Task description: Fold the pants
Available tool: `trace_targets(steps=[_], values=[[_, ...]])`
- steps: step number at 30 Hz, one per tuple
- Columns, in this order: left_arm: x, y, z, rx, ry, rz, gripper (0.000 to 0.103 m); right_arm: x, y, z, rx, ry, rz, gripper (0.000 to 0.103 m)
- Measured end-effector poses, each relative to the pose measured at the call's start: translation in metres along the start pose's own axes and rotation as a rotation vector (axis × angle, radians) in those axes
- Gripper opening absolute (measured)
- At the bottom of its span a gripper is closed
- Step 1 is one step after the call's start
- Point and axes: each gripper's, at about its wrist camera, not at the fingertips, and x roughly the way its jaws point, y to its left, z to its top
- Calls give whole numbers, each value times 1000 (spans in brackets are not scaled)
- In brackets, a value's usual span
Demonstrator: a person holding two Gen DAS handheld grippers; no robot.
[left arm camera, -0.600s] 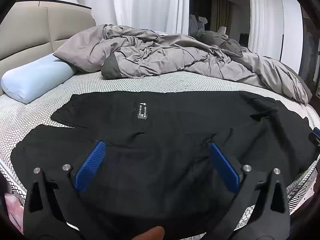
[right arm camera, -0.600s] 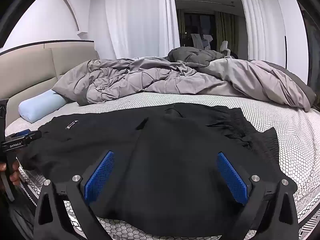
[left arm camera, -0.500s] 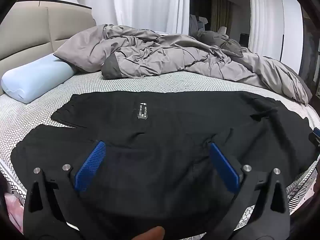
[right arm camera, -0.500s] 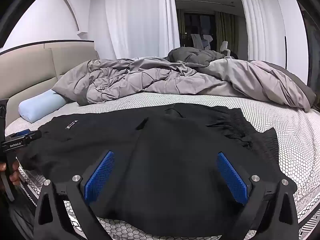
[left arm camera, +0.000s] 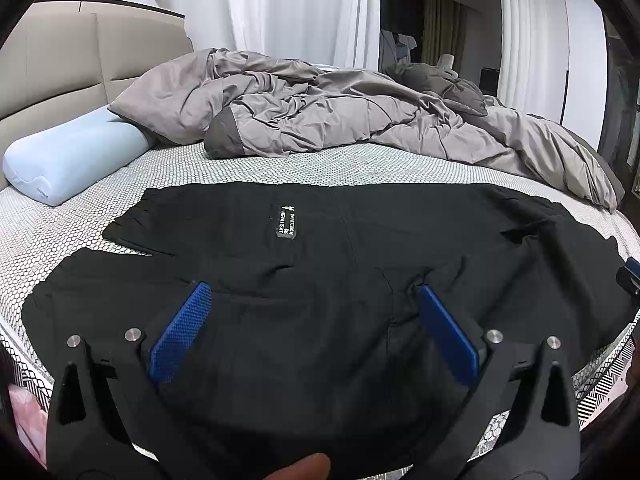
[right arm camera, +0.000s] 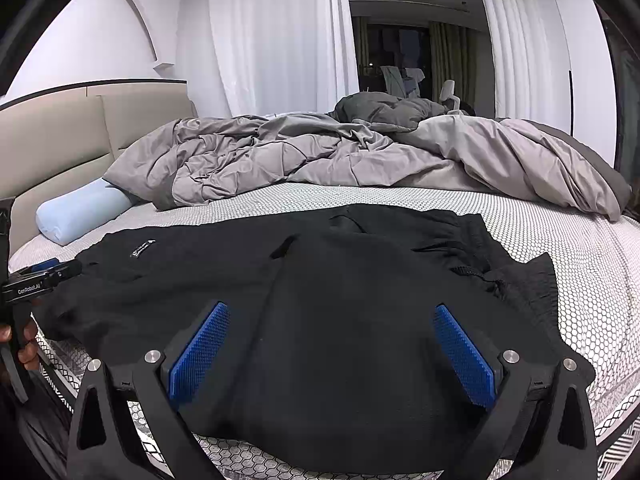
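Black pants [left arm camera: 340, 264] lie spread flat across the near side of the bed, with a small white-lettered label [left arm camera: 286, 221] facing up; the same pants [right arm camera: 320, 300] fill the right wrist view, their gathered waistband [right arm camera: 472, 248] at the right. My left gripper [left arm camera: 314, 300] hovers open above the cloth near the front edge, its blue pads wide apart and nothing between them. My right gripper [right arm camera: 332, 316] is likewise open over the waist end, gripping nothing. The tip of the left gripper shows at the left edge of the right wrist view.
The patterned mattress [left arm camera: 240, 168] carries a crumpled grey duvet [left arm camera: 340, 116] behind the pants. A light-blue bolster pillow [left arm camera: 68, 160] lies at the far left by the beige headboard [left arm camera: 60, 68]. White curtains hang behind. A hand [right arm camera: 24, 344] holds the other gripper's handle.
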Motion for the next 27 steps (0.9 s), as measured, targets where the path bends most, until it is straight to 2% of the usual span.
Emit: trace_targets(steps=[27], values=[[0,-1,0,0,-2,1,103,1,-4,0,5,4,1,103]])
